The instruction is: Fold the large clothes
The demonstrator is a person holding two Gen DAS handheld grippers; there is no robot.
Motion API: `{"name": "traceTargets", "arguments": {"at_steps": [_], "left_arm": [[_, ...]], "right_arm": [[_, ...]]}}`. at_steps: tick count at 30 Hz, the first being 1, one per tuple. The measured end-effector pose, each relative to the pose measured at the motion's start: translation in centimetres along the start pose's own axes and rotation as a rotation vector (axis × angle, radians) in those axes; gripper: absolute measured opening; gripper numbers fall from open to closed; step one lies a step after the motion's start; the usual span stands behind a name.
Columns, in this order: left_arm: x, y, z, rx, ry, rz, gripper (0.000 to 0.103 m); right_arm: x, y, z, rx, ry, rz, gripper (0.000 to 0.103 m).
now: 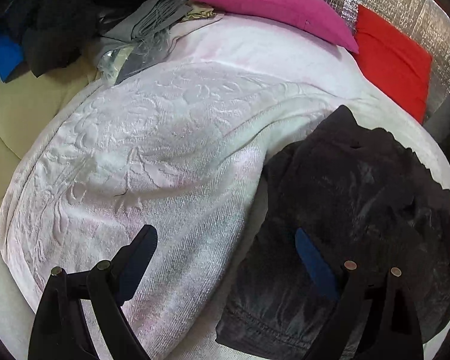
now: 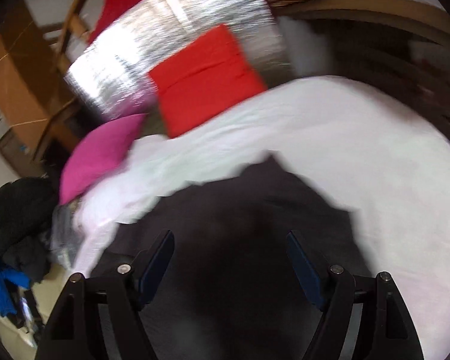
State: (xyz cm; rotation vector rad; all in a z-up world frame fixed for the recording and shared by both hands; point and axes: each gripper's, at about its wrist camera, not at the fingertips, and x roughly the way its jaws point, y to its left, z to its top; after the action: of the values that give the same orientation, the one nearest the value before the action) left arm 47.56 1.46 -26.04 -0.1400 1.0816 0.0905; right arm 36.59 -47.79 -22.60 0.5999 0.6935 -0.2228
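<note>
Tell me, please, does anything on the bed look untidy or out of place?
Yes. The dark garment lies crumpled, not flat, on the white blanket, with uneven edges. Behind, a grey cloth and black clothes sit in a loose heap beside the pink pillow. Both hand-held grippers are open and hold nothing. I see no damage.

Bed covered by a white sheet. A pale pink embossed blanket is spread over its left part. A dark garment is heaped on the sheet just right of the blanket, touching its edge. At the far edge a magenta pillow and a red pillow are propped side by side. Grey fringed cloth is bunched at the far left corner, beside the magenta pillow.
</note>
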Motion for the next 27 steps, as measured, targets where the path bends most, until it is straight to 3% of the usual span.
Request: {"name": "traceTargets", "arguments": {"at_steps": [4, 6, 10, 13, 15, 17, 21, 24, 27], "left_arm": [[-0.1, 0.0, -0.3, -0.001, 0.002, -0.004, 0.094], [-0.4, -0.3, -0.5, -0.001, -0.003, -0.024, 0.094], [-0.8, -2.0, -0.4, 0.050, -0.022, -0.036, 0.094], [0.2, -2.1, -0.1, 0.064, 0.003, -0.013, 0.094], [0.6, -1.1, 0.1, 0.013, 0.038, -0.057, 0.094], [-0.1, -0.4, 0.2, -0.033, 0.024, -0.092, 0.094], [-1.9, -1.6, -0.1, 0.000, -0.026, -0.187, 0.094], [-2.1, -2.3, -0.9, 0.027, -0.013, -0.168, 0.094], [-3.4, -2.4, -2.1, 0.016, -0.017, -0.265, 0.094]], "right_arm": [[-0.4, -7.1, -1.2, 0.211, 0.058, 0.055, 0.080], [-0.8, -8.5, -1.5, 0.256, 0.066, 0.091, 0.080], [-1.8, -8.4, -1.5, 0.192, 0.023, 0.065, 0.080], [-0.8, -9.1, -1.7, 0.166, 0.055, 0.031, 0.080], [-0.3, -10.3, -2.1, 0.194, 0.103, 0.051, 0.080], [-0.2, -10.7, -2.3, 0.216, 0.116, 0.083, 0.080], [-2.0, -8.6, -2.2, 0.179, 0.051, 0.174, 0.080], [-2.7, -6.8, -2.2, 0.111, 0.027, 0.123, 0.080], [-3.9, -6.9, -2.8, 0.190, 0.036, 0.275, 0.080]]}}
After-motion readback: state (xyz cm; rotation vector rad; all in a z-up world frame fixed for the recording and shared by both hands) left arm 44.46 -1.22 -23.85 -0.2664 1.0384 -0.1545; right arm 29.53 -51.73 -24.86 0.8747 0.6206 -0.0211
